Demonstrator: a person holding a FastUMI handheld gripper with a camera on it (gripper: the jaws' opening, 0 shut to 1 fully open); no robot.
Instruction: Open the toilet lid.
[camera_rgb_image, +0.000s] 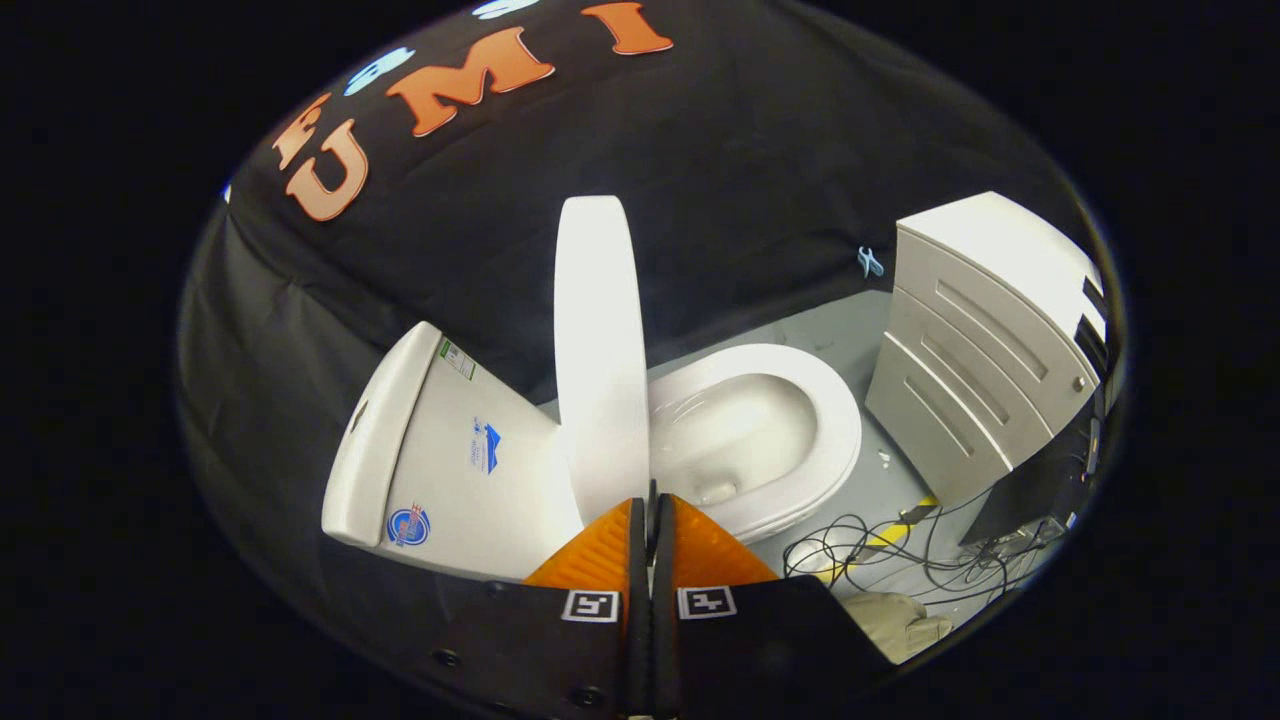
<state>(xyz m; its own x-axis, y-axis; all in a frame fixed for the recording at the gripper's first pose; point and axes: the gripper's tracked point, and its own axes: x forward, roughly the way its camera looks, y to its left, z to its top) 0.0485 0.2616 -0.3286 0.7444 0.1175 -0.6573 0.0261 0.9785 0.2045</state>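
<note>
Toilet lid (598, 340) stands up, almost vertical; gripper (651, 497) just at its lower edge.

The lid rises betw. the tank (440, 460) and the open seat ring (790, 440), so the task looks nearly done. The jaws are closed together with no gap; the lid's lower edge sits right at their tips, but I cannot tell if they touch it or pinch it. Judging by look, the lid is stiff, smooth plastic, rather light, prob. slippery, and turns on 1 hinge axis at the back. Better to hold or push it at the free rim, w/ slow motion, so it does not slam on the tank.
</note>
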